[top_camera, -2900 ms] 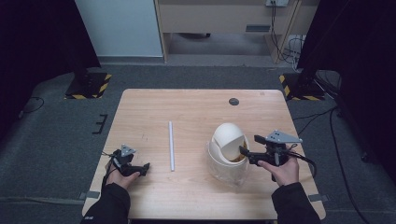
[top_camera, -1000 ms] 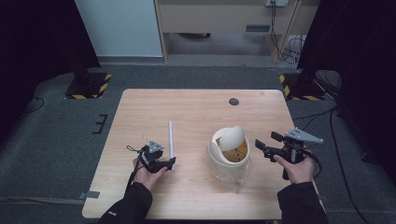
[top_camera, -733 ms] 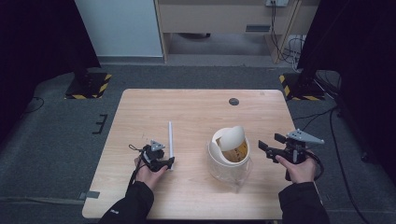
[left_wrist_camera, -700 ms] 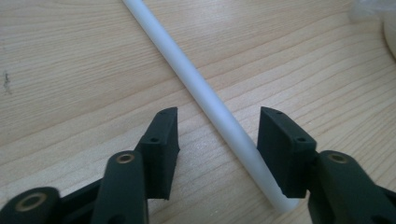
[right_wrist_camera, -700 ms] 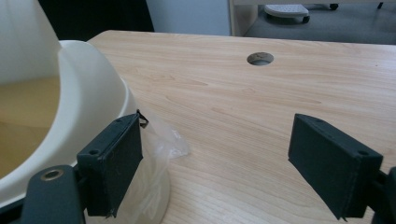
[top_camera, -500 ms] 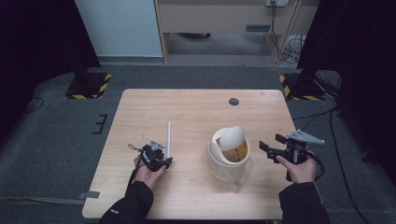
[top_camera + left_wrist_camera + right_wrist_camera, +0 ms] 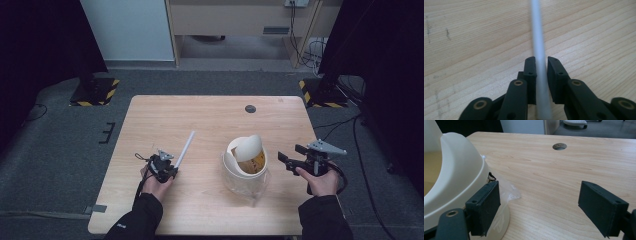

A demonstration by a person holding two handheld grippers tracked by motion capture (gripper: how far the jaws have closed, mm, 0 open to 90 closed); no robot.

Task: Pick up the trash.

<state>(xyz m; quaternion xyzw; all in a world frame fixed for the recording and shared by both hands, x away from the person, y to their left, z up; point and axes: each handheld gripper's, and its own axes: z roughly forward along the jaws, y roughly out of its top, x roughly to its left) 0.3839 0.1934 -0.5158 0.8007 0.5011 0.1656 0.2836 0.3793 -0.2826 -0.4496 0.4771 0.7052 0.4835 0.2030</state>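
A thin white rod (image 7: 184,149) lies on the wooden table (image 7: 210,117), left of centre, its far end angled to the right. My left gripper (image 7: 169,169) holds its near end. In the left gripper view the jaws have just been closing and now press on the rod (image 7: 538,47) from both sides, so my left gripper (image 7: 541,67) is shut on it. A cream swing-lid bin (image 7: 245,162) with a clear plastic liner stands right of centre, its lid tipped open. My right gripper (image 7: 289,161) is open just right of the bin (image 7: 456,177), jaws wide with nothing between them (image 7: 539,202).
A round cable hole (image 7: 250,108) sits in the table near its far edge. The bin's clear liner (image 7: 507,193) bulges out at its base beside my right gripper's left jaw. Grey carpet surrounds the table; cabinets stand beyond.
The left jaws closed on the rod's near end, and its far end swung slightly right. The bin's lid tipped open, and the right gripper drew back a little to the right of the bin.
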